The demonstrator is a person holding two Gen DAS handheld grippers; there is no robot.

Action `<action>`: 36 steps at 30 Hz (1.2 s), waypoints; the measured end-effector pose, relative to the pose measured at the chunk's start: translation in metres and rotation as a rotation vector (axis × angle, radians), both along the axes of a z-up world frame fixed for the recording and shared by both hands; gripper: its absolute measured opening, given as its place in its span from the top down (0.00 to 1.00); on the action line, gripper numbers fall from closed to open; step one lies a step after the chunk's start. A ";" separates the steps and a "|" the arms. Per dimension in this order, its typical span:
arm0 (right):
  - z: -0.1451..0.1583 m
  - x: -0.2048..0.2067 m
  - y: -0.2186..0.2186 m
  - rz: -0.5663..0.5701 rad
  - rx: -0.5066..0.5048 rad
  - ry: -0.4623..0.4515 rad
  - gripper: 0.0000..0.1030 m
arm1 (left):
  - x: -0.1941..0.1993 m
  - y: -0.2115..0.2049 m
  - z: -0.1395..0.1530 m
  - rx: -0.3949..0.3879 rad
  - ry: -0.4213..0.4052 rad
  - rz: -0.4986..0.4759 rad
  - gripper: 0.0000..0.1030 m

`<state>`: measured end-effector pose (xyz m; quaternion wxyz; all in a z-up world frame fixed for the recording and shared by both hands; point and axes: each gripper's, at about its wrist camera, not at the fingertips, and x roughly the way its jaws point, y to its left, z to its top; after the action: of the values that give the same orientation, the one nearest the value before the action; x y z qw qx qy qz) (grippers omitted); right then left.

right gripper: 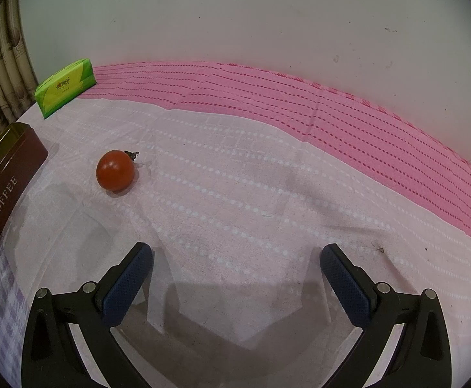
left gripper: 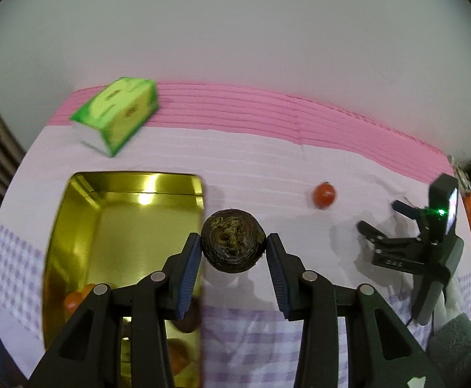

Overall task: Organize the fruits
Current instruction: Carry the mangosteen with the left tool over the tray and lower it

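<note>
**Gripping a dark round fruit beside the gold tin**

Sitting between the two blue pads of the left tool, a dark, rough-skinned round fruit is being held above the cloth, just at the right edge of the gold tin. Inside that tin, near its lower end, orange fruits are lying partly hidden behind the tool's arms. A small red tomato is resting on the pale cloth of the table, apart from the tin, whose brown side is reading "TOFFEE". The right tool is hovering over bare cloth with its fingers standing wide and nothing between them. A green tissue pack is lying at the far edge, where the pink cloth begins.
</note>
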<state>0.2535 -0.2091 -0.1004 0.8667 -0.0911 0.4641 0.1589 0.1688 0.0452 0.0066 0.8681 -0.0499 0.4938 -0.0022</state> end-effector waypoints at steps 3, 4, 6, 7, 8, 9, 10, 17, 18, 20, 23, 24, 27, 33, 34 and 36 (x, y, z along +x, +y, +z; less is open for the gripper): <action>0.000 0.000 0.000 0.000 0.000 0.000 0.00 | -0.003 0.022 -0.001 0.012 0.008 0.049 0.64; 0.000 0.000 0.000 0.000 0.000 0.000 0.00 | -0.004 0.029 -0.002 0.014 0.015 0.062 0.64; 0.000 0.000 0.000 0.000 0.000 0.000 0.00 | -0.004 0.042 -0.006 0.019 0.028 0.093 0.64; 0.000 0.000 0.000 0.000 0.000 0.000 0.00 | -0.005 0.049 -0.009 0.017 0.038 0.107 0.64; 0.000 0.000 0.000 0.000 0.000 0.000 0.00 | -0.005 0.054 -0.012 0.016 0.048 0.121 0.64; 0.000 0.000 0.000 0.000 0.000 0.000 0.00 | -0.005 0.061 -0.015 0.013 0.059 0.138 0.64; 0.000 0.000 0.000 0.000 0.000 0.000 0.00 | -0.005 0.066 -0.018 0.008 0.069 0.146 0.64; 0.000 0.000 0.000 0.001 0.000 0.001 0.00 | -0.002 0.092 -0.039 0.001 0.139 0.187 0.64; 0.000 0.000 0.000 0.001 0.000 0.001 0.00 | -0.003 0.094 -0.041 -0.001 0.144 0.189 0.64; 0.000 0.000 0.000 0.001 0.001 0.001 0.00 | -0.002 0.100 -0.046 0.000 0.159 0.202 0.64; 0.000 0.000 0.000 0.001 0.001 0.001 0.00 | -0.002 0.104 -0.053 0.006 0.178 0.206 0.64; 0.000 0.000 0.000 0.001 0.001 0.001 0.00 | -0.003 0.105 -0.054 0.002 0.182 0.199 0.64; 0.000 0.000 0.000 0.001 0.001 0.001 0.00 | -0.004 0.103 -0.058 0.002 0.191 0.184 0.64; 0.000 0.000 0.000 0.001 0.001 0.001 0.00 | -0.005 0.094 -0.063 0.009 0.206 0.145 0.64; 0.000 0.000 0.000 0.001 0.001 0.001 0.00 | -0.006 0.092 -0.063 0.013 0.209 0.135 0.64; 0.000 0.000 0.000 0.001 0.001 0.001 0.00 | -0.005 0.088 -0.065 0.030 0.212 0.116 0.63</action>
<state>0.2534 -0.2089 -0.1001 0.8663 -0.0909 0.4645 0.1596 0.1634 0.1331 -0.0584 0.8102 -0.0652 0.5793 0.0609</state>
